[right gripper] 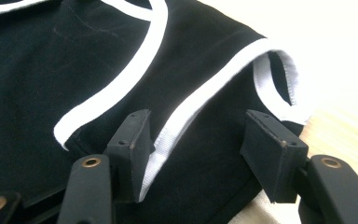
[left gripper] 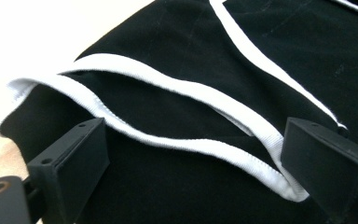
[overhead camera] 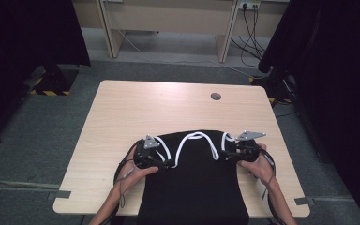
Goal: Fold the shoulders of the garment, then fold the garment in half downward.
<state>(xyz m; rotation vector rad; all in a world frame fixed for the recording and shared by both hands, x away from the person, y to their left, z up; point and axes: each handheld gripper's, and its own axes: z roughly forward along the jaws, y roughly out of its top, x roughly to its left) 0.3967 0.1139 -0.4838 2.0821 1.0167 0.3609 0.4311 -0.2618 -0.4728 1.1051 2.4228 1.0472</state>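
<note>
A black sleeveless top [overhead camera: 192,183] with white trim [overhead camera: 187,138] lies flat on the wooden table [overhead camera: 145,108], its lower part hanging over the near edge. My left gripper [overhead camera: 168,163] is at the top's left armhole. Its jaws stand wide apart over the white-edged opening [left gripper: 168,84], so this left gripper [left gripper: 196,158] is open. My right gripper [overhead camera: 227,156] is at the right armhole. That right gripper [right gripper: 196,144] is open too, with a strip of white trim [right gripper: 182,116] lying between the jaws, close to the left one. The black cloth [right gripper: 37,70] spreads away beyond it.
A round cable hole [overhead camera: 215,96] sits near the table's far right. Bare tabletop lies beyond and beside the garment. A light wooden desk [overhead camera: 168,18] stands behind the table, with cables [overhead camera: 253,33] on the floor. Dark curtains [overhead camera: 28,33] flank both sides.
</note>
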